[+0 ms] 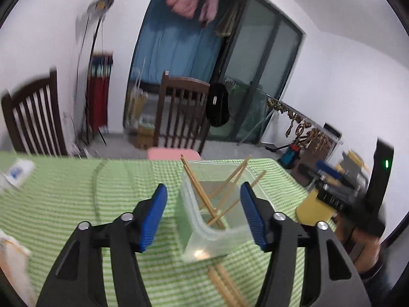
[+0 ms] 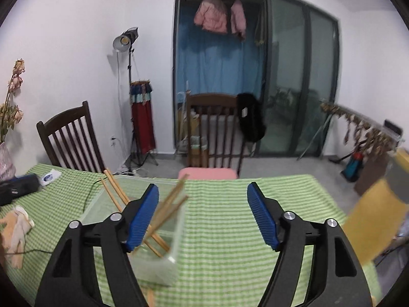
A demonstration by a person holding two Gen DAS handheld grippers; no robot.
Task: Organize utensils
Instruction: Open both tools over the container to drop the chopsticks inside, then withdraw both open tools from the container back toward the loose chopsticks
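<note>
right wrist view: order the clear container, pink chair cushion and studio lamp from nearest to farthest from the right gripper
From the right gripper, which is open and empty:
1. Clear container, holding chopsticks, just left of the left finger.
2. Pink chair cushion, beyond the table's far edge.
3. Studio lamp, against the back wall, left.

1. The left gripper (image 1: 203, 213) has its two blue pads (image 1: 153, 217) wide apart, with nothing squeezed.
2. The right gripper (image 2: 203, 213) is wide apart too, tipped a little down, holding nothing.
</note>
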